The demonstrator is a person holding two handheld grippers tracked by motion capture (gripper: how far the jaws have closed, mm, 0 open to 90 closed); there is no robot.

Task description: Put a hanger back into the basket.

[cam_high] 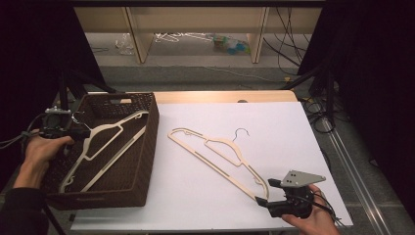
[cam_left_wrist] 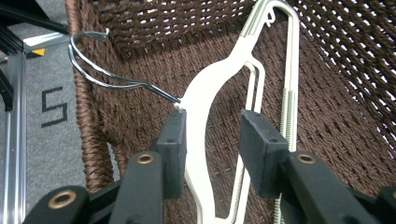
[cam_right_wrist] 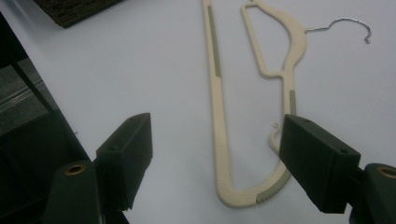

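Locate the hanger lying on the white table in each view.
High view: hanger runs diagonally across the white table, right of the basket.
Left gripper view: not in it.
Right gripper view: top centre, between the right gripper's jaws.
Shared landmark: its wire hook.

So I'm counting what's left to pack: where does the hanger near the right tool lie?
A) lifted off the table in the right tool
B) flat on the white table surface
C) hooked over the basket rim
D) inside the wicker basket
B: the second hanger lies flat on the white table, outside the wicker basket, and the right tool stands open at its near end without gripping it.
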